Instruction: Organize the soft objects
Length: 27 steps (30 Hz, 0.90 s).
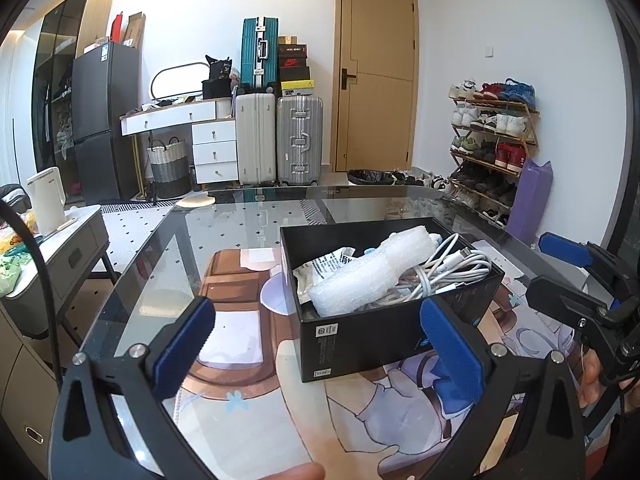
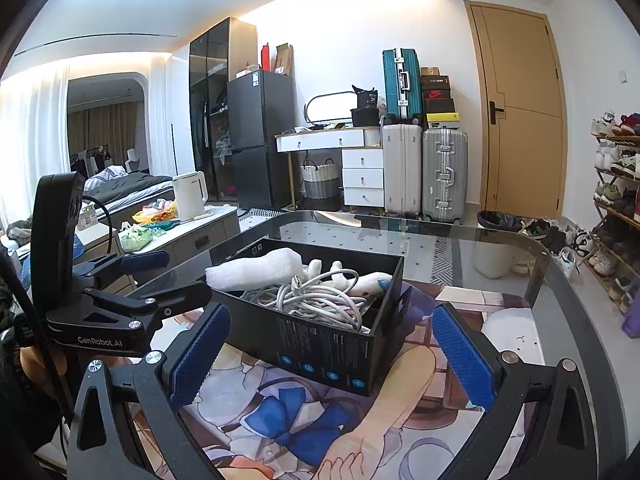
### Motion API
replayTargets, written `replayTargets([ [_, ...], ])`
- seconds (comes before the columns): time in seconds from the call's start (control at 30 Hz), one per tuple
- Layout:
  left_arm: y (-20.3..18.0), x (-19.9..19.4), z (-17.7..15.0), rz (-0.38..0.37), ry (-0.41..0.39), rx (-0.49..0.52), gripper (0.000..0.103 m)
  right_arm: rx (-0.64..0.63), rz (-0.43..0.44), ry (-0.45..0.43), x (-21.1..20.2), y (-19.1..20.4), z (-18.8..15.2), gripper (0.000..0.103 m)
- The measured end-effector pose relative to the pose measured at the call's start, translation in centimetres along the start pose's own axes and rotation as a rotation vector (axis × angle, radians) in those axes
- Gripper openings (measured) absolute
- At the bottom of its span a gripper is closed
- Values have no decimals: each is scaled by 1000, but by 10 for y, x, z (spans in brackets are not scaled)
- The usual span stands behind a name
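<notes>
Both the left gripper and right gripper are hovering near the black box, jaws spread and empty, while foam roll and white cables are lying inside it on the glass table.

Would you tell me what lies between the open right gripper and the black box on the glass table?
Nothing but the printed mat: in the right wrist view, the right gripper hangs open just before the black box, with only bare mat between them.
</notes>
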<state>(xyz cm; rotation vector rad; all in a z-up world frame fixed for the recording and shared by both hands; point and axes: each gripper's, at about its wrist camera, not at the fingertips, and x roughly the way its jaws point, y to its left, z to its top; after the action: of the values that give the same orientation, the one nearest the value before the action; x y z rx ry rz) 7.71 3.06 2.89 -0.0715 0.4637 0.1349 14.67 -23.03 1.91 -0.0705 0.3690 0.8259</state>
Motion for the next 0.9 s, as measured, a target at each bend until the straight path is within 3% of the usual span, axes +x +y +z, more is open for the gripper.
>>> replayTargets([
  [0.9, 1, -8, -1, 18, -36, -16, 103, -3, -6, -14, -2, 0, -1, 102],
])
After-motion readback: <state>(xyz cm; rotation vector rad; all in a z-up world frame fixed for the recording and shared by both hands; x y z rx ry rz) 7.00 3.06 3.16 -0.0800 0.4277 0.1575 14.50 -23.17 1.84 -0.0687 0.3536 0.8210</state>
